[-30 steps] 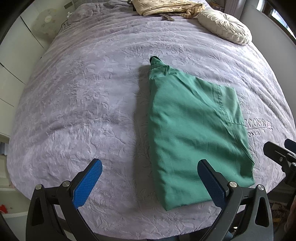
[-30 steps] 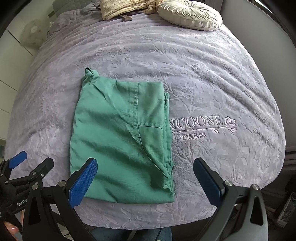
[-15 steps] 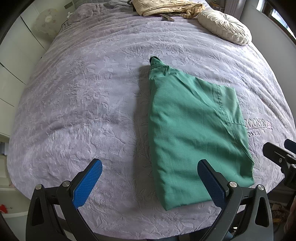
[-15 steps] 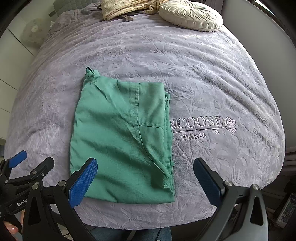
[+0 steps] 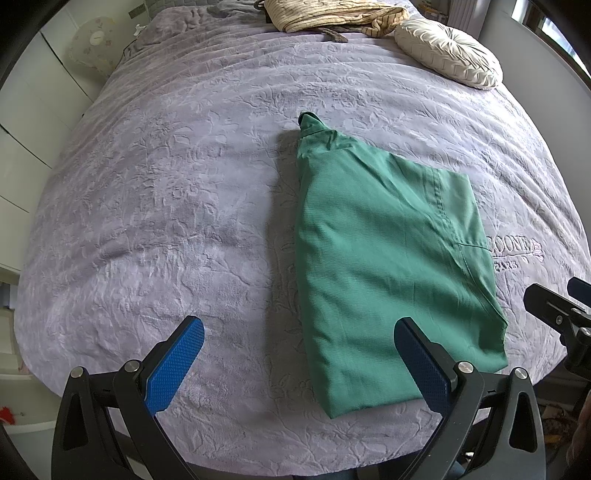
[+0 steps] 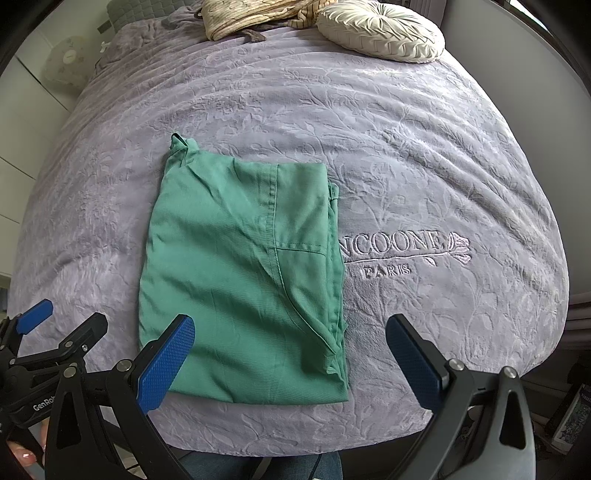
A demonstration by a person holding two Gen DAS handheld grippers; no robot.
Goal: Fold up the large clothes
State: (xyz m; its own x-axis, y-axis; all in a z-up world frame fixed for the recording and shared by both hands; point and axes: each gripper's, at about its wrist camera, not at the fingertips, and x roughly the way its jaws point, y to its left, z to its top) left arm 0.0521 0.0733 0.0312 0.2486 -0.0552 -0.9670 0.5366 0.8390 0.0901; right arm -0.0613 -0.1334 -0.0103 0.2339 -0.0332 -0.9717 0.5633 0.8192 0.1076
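Two hand-held grippers are yours here, and both hang above the near edge of the bed [image 5: 155,206] with their blue pads spread wide and nothing between them. Your left hand-held gripper [image 5: 299,365] sits at the garment's near-left corner: its right pad [image 5: 421,365] overlaps the green cloth in the picture, while its left pad [image 5: 173,365] lies over bare bedspread, well to the left of the garment. Whether the right pad touches the cloth cannot be told. Your right hand-held gripper [image 6: 291,362] straddles the garment's near-right corner, its left pad [image 6: 166,362] over the cloth and its right pad [image 6: 413,362] over the bedspread beyond the garment's right edge.

The garment [image 6: 243,273] is green and lies folded into a rough rectangle, flat on the lilac bedspread, its near edge just inside the bed's near edge. A seam runs down its right part, and several layered edges show along its right side. A small bunched tip [image 5: 310,123] sticks out at its far-left corner. Embroidered lettering [image 6: 399,247] on the bedspread starts just right of the garment, with its first letters hidden under the cloth.

Far beyond the garment, at the head of the bed, a round pleated cushion [image 6: 380,31] lies to the right, and a beige striped cloth [image 6: 243,14] lies beside it, well apart from the garment.
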